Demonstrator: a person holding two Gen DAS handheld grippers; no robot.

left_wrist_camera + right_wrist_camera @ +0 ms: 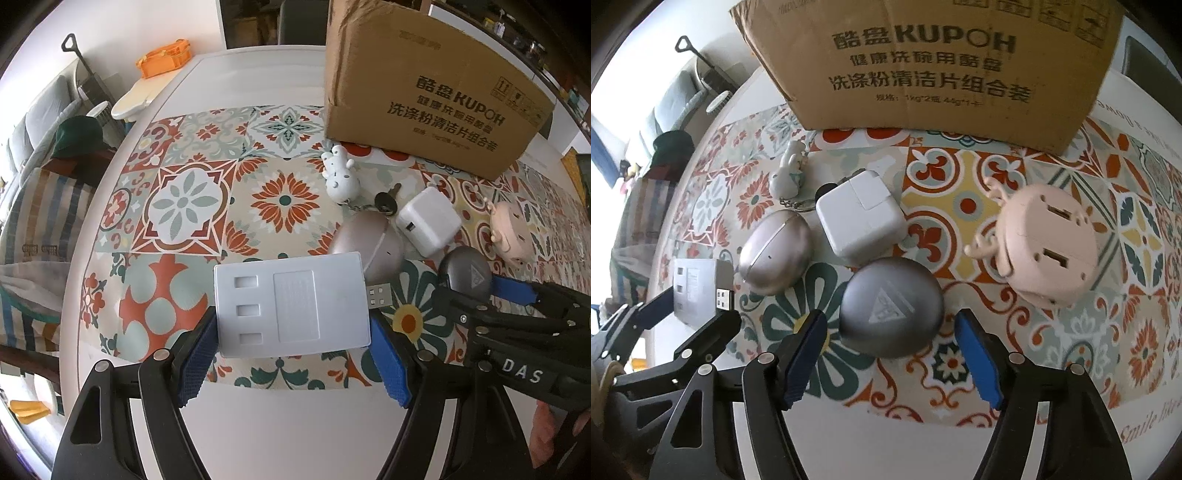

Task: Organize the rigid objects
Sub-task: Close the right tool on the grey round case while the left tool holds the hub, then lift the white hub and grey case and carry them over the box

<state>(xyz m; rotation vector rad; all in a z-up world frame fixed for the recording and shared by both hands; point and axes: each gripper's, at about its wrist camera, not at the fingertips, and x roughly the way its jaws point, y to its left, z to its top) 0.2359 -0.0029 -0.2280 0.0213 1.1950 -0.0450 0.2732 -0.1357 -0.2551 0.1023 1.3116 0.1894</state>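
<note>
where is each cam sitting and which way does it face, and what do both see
Left wrist: sits on the left gripper, faces forward across the patterned tablecloth toward the brown cardboard box; its blue-padded fingers flank a flat white USB hub.
Right wrist: sits on the right gripper, faces the same box; its open fingers flank a round dark grey case.
Shared: box, hub, grey case, white square charger, pink antlered gadget, each other's gripper.

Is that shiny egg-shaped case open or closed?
Closed. The champagne egg-shaped case lies on the patterned mat with its seam line tight and no gap showing.
</note>
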